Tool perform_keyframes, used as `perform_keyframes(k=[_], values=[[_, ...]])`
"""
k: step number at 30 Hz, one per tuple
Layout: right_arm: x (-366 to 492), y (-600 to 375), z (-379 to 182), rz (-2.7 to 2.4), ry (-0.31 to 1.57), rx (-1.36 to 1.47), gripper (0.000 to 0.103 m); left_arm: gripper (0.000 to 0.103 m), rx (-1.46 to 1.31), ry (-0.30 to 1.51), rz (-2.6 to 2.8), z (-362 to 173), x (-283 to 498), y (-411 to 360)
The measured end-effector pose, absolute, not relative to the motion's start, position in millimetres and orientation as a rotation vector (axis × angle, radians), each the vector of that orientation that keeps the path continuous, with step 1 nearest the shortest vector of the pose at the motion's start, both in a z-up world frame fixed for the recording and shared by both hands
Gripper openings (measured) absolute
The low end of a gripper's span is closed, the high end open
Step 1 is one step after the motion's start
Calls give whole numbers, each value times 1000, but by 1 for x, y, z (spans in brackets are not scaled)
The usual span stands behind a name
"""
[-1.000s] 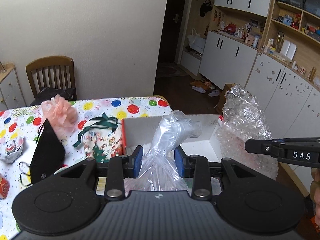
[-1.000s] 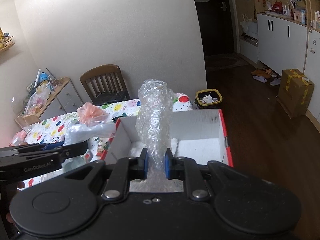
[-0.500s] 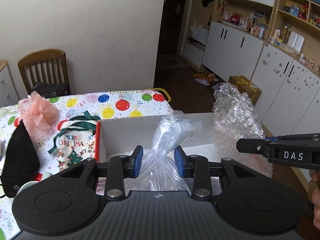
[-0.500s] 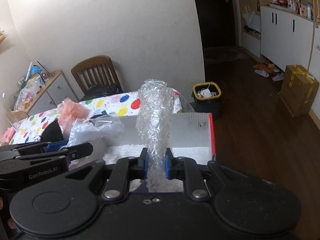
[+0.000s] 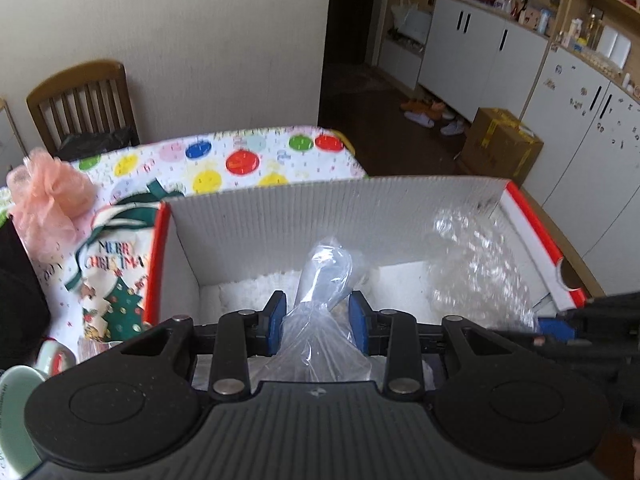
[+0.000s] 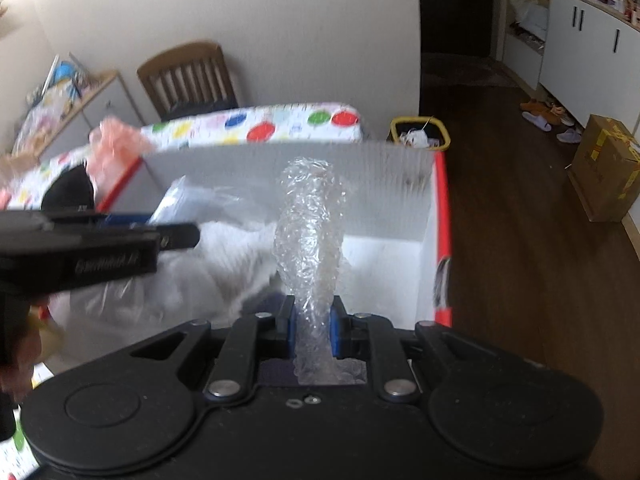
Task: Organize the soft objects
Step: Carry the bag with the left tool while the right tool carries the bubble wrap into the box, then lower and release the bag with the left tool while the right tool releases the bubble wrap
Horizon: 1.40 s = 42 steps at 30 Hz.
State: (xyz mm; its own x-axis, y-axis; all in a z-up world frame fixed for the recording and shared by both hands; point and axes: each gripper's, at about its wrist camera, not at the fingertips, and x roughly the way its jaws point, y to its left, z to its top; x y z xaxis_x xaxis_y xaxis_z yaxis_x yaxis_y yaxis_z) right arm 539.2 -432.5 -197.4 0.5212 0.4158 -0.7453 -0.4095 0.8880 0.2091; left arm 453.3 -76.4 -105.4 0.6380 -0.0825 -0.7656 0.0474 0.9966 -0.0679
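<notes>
Nearest in the left wrist view, the left gripper (image 5: 318, 322) has its blue pads spread a little apart, with a clear plastic bag (image 5: 320, 300) bunched between them; the pads press its sides, so it is held. The bag hangs inside an open white cardboard box (image 5: 340, 216) with red edges. In the right wrist view, the right gripper (image 6: 312, 326) is clamped on a twisted roll of bubble wrap (image 6: 310, 236), which stands upright between the pads, its lower part within the same box. From the left wrist view the bubble wrap (image 5: 476, 272) fills the box's right side, near the right wall. White fluffy material (image 6: 224, 264) lies on the box floor, toward the left.

The box sits at the right end of a table covered by a spotted cloth (image 5: 240, 156). Just left of the box lies a "Merry Christmas" gift bag (image 5: 116, 276), and beyond it, a pink mesh puff (image 5: 48, 200).

Past the table's far edge, a wooden chair (image 5: 80, 104) stands against the wall. Farther off, on the floor, is a brown carton (image 5: 500, 144).
</notes>
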Motion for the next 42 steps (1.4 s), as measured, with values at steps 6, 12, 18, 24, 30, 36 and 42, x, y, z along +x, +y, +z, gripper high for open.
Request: perform_keyframes(k=[6, 12, 18, 24, 30, 36, 42], values=[[540, -427, -208, 515, 925, -13, 15, 34, -36, 942, -61, -123, 464, -78], [540, -425, -212, 524, 935, -25, 18, 34, -20, 1001, -57, -130, 469, -80], [541, -422, -214, 538, 945, -27, 25, 37, -22, 1023, -63, -131, 471, -81], [537, -419, -215, 564, 947, -34, 43, 57, -38, 1023, -68, -128, 470, -81], [531, -419, -212, 577, 938, -33, 56, 68, -63, 1006, -69, -122, 464, -78], [525, -419, -204, 591, 918, -40, 62, 74, -69, 978, -75, -114, 459, -76], [518, -425, -195, 592, 892, -34, 72, 75, -83, 936, -66, -101, 447, -71]])
